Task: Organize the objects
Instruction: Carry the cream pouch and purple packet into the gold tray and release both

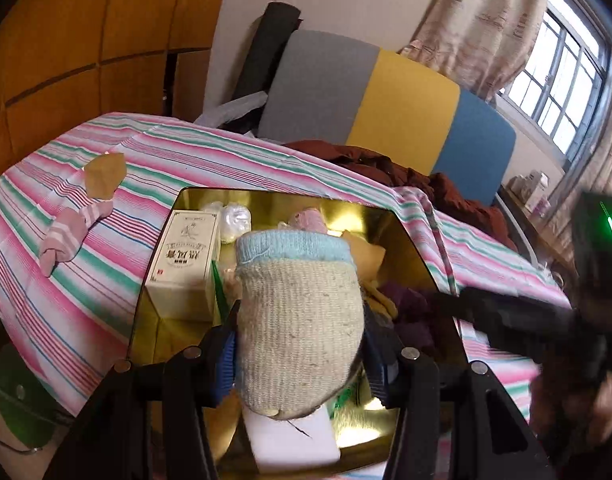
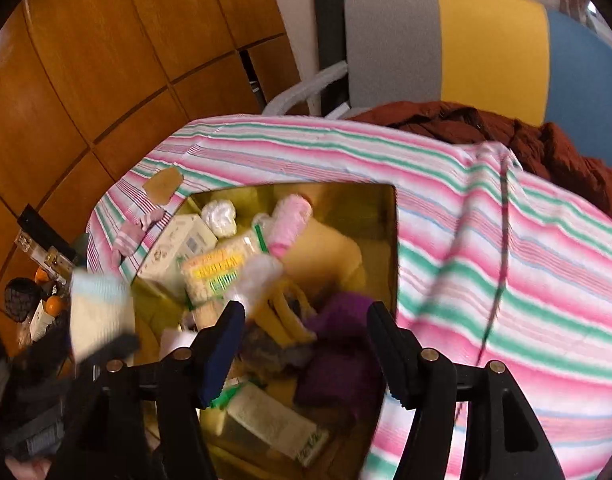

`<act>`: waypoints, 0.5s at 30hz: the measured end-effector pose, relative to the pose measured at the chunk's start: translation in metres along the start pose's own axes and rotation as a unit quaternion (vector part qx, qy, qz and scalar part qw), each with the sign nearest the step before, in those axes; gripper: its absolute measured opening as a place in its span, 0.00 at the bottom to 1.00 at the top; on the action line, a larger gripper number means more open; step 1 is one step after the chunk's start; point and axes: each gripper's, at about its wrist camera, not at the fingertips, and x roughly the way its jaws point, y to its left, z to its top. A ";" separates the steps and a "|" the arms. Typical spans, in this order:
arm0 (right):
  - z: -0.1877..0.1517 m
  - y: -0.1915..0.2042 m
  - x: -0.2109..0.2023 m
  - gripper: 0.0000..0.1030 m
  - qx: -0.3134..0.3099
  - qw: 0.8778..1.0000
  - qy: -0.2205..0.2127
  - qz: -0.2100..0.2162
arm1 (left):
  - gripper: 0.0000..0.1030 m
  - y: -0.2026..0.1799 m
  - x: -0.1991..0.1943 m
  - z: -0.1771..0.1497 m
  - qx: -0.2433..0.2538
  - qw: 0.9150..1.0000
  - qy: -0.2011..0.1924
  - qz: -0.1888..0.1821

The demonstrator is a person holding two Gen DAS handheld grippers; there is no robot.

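Observation:
My left gripper (image 1: 300,344) is shut on a beige knitted sock with a light blue cuff (image 1: 302,320) and holds it above a gold tray (image 1: 405,236) full of items. The sock also shows in the right wrist view (image 2: 100,312) at the left. My right gripper (image 2: 306,344) is open and empty above the tray (image 2: 385,208), over purple cloth (image 2: 341,360) and yellow fabric (image 2: 325,256). The tray holds a cream box (image 1: 186,264), a white wad (image 2: 220,216), a pink rolled sock (image 2: 290,220) and packets.
The tray lies on a bed with a pink, green and white striped sheet (image 1: 86,280). A pink striped sock (image 1: 72,236) and a tan cloth piece (image 1: 104,174) lie on the sheet to the left. A dark red garment (image 2: 505,128) lies beyond; wooden wardrobe left.

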 end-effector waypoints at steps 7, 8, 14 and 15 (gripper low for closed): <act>-0.022 -0.007 -0.016 0.68 0.009 0.999 -0.012 -0.029 | 0.55 -0.005 0.019 0.018 0.004 1.000 -0.005 0.023; -0.024 -0.007 -0.018 0.69 0.011 0.999 -0.014 -0.030 | 0.58 -0.004 0.022 0.020 0.003 1.000 -0.002 0.021; -0.031 -0.004 -0.024 0.73 0.007 0.999 -0.019 -0.039 | 0.59 -0.005 0.015 0.016 0.011 0.999 -0.007 0.034; -0.033 -0.002 -0.024 0.73 0.006 0.999 -0.019 -0.039 | 0.59 -0.005 0.013 0.014 0.012 0.999 -0.006 0.037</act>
